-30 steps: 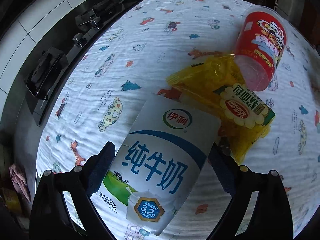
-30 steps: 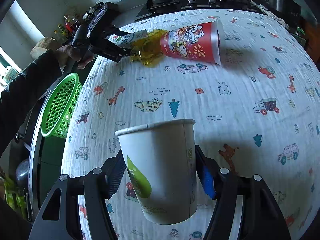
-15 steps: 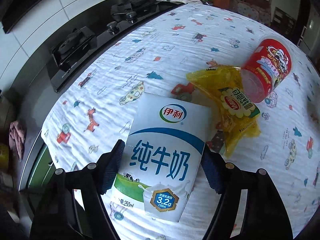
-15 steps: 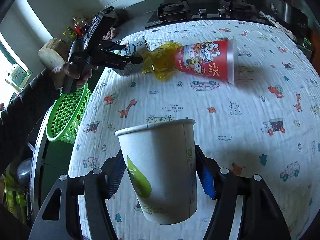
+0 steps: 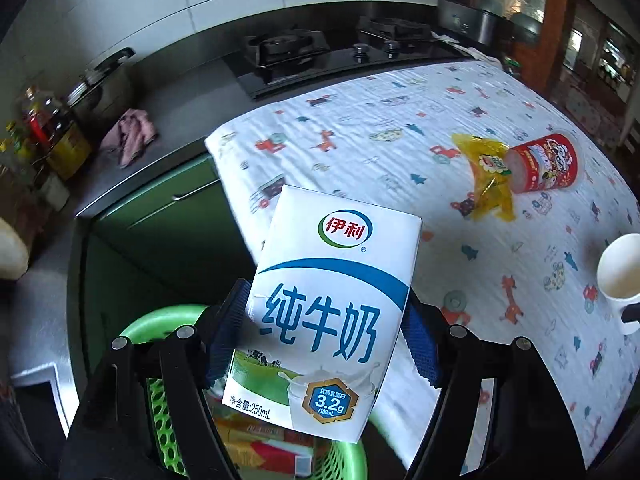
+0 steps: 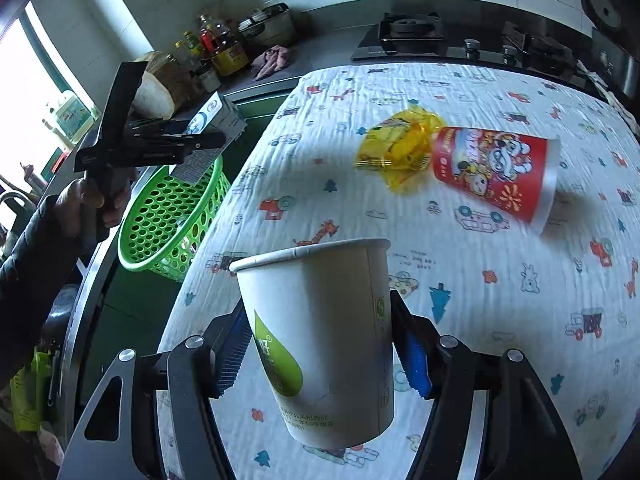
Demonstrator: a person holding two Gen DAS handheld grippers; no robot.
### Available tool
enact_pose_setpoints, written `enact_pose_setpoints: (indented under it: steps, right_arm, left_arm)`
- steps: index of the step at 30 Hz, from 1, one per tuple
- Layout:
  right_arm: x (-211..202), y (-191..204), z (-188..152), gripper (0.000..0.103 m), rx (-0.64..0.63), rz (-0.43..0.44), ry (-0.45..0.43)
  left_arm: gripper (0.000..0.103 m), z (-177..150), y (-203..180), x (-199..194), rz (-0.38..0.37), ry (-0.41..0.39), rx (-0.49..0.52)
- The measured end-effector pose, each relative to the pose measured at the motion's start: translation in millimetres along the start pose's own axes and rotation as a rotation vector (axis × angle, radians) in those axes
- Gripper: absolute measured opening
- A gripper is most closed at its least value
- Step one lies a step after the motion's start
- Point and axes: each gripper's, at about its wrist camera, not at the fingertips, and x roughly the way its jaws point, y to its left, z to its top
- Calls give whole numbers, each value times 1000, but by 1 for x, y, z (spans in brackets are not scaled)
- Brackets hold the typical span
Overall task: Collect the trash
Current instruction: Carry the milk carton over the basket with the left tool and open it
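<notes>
My left gripper (image 5: 326, 320) is shut on a white and blue milk carton (image 5: 332, 304), pads pressed on both its sides. It hangs off the table's left edge, above a green mesh basket (image 5: 160, 320) with boxes inside. In the right wrist view, the left gripper (image 6: 192, 142) and carton (image 6: 216, 114) hover over the basket (image 6: 168, 216), held by a hand in a dark sleeve. My right gripper (image 6: 320, 344) is shut on a white paper cup (image 6: 320, 332) above the table. A yellow wrapper (image 6: 400, 148) and a red cup (image 6: 496, 172) on its side lie on the cloth.
The table wears a white cloth (image 6: 480, 280) printed with cars and animals. Behind it runs a dark counter with a gas stove (image 5: 288, 52), a pot (image 5: 100, 88), oil bottles (image 5: 52, 132) and a pink rag (image 5: 130, 136). Green cabinet fronts (image 5: 168, 216) stand beside the basket.
The left gripper carried the milk carton off the table to the left, rolling as it went, and now holds it over the green basket. The right gripper rose slightly with the paper cup.
</notes>
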Motion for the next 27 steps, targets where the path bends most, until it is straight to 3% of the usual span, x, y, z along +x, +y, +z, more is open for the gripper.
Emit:
enact_pose_setpoints:
  steps: [5,10,21,27]
  right_arm:
    - [11,25,14,63,-68,53,7]
    - [21,52,28,63,-129,92,11]
    - [34,104,68,63,-215,134,-19]
    - [43,129,84,63,-257,149,-20]
  left_arm:
    - [71,-37,32,-33,82,9,-94]
    - [71,-72,50,-39,121,44,-165]
    - [72,-129,69,-20,110,112,-329]
    - [80,-146,80,-20,103,124,-398]
